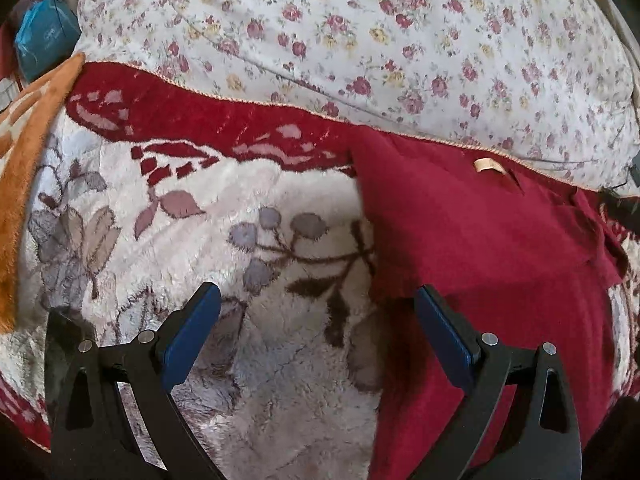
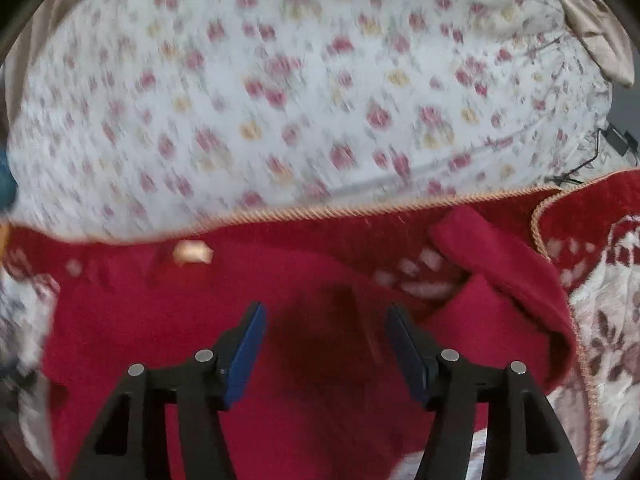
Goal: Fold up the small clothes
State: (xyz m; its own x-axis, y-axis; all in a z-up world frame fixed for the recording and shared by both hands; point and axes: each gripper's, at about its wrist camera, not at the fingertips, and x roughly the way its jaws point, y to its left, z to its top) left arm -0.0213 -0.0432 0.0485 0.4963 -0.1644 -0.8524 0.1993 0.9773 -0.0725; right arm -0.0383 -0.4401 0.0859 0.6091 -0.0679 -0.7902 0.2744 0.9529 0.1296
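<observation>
A small dark red garment (image 1: 488, 248) lies flat on a fluffy white and red floral blanket (image 1: 224, 208), with a tan neck label (image 1: 489, 165) at its far edge. My left gripper (image 1: 318, 300) is open and empty, over the garment's left edge, its right finger over the red cloth. In the right wrist view the same garment (image 2: 200, 312) fills the foreground, its label (image 2: 192, 251) at the far left, a sleeve (image 2: 500, 256) folded at the right. My right gripper (image 2: 326, 312) is open and empty above the garment's middle.
A white pillow with small red and yellow flowers (image 1: 360, 32) lies behind the blanket. An orange blanket (image 1: 24, 160) and a blue packet (image 1: 44, 40) sit at the far left. A black cable (image 2: 592, 152) runs at the right.
</observation>
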